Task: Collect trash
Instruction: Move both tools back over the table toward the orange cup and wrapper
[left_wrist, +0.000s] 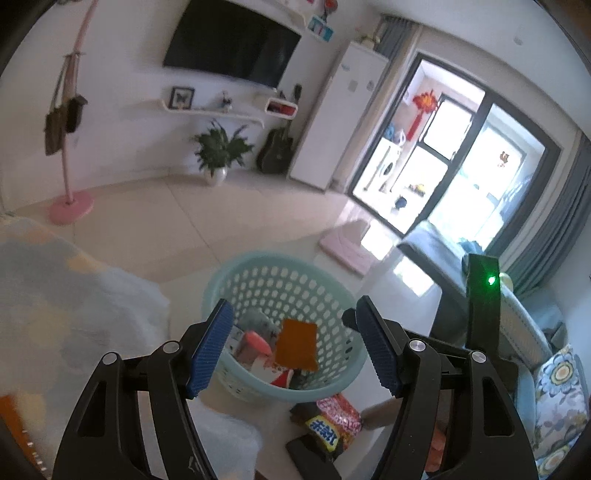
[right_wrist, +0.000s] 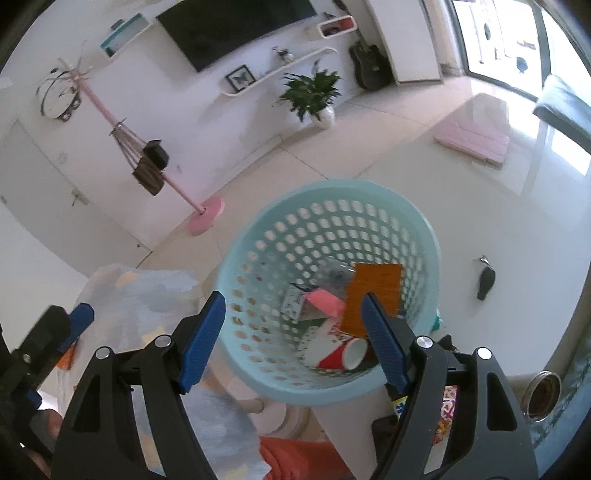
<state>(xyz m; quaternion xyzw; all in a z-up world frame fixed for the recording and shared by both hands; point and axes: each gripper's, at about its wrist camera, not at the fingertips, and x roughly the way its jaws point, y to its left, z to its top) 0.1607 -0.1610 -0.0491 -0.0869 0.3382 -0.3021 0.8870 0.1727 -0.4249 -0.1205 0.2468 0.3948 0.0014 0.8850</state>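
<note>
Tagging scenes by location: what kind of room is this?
Most likely a home living room. A wall-mounted TV hangs above a shelf, a guitar leans beside a potted plant, and a pink coat stand stands on the tiled floor. A trash basket sits in front.

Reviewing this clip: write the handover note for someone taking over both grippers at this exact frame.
Left gripper: open, empty, above the basket.
Right gripper: open, empty, also over the basket.
Light blue perforated basket on the floor holds an orange card, a pink piece and a red paper cup.
Left to do: snack wrappers lie outside the basket, near its front edge. Any other trash is out of view.
</note>
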